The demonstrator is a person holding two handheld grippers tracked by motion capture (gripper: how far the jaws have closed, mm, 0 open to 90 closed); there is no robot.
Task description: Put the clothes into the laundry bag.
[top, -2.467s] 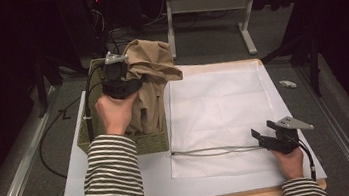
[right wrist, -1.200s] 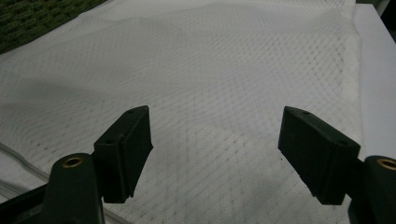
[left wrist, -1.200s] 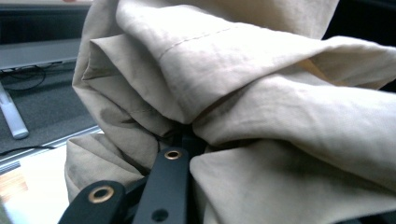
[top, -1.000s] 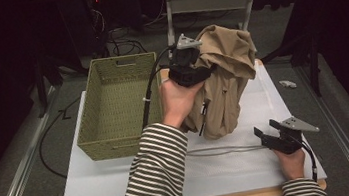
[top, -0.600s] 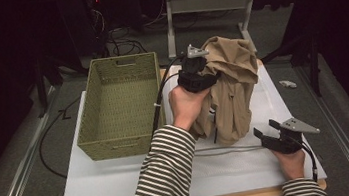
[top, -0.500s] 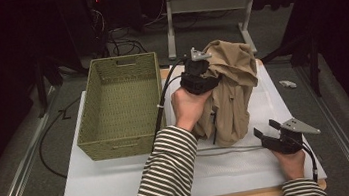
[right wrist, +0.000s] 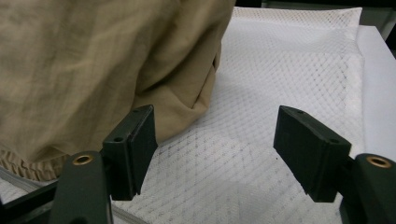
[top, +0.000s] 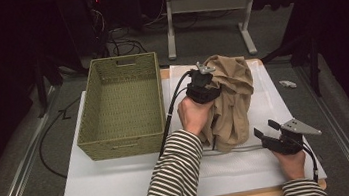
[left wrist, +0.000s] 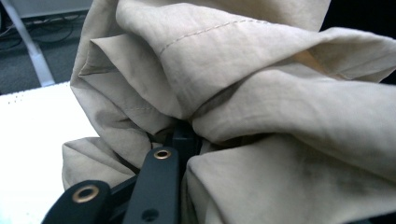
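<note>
while the crumpled tan cotton garment (top: 230,98) hangs from the left gripper (top: 204,85) in the high view, its lower end already rests on the white mesh laundry bag (top: 269,104) spread flat on the white table (top: 118,185), to the right of the empty woven green-brown basket (top: 122,107); the right gripper (top: 273,136) waits at the bag's near edge, just beside the cloth, so a good set-down, i judge, lets the garment settle onto the mesh before the pinch is fully freed

in the left gripper view the black jaws are buried in tan folds and have just been opening, with cloth between them; the fabric looks lightly caught there, so easing apart slowly should avoid dragging it back up

in the right gripper view the jaws stand spread with nothing between them, the left pad (right wrist: 133,140) just beside the garment's hem, well placed to hold the mesh steady
</note>
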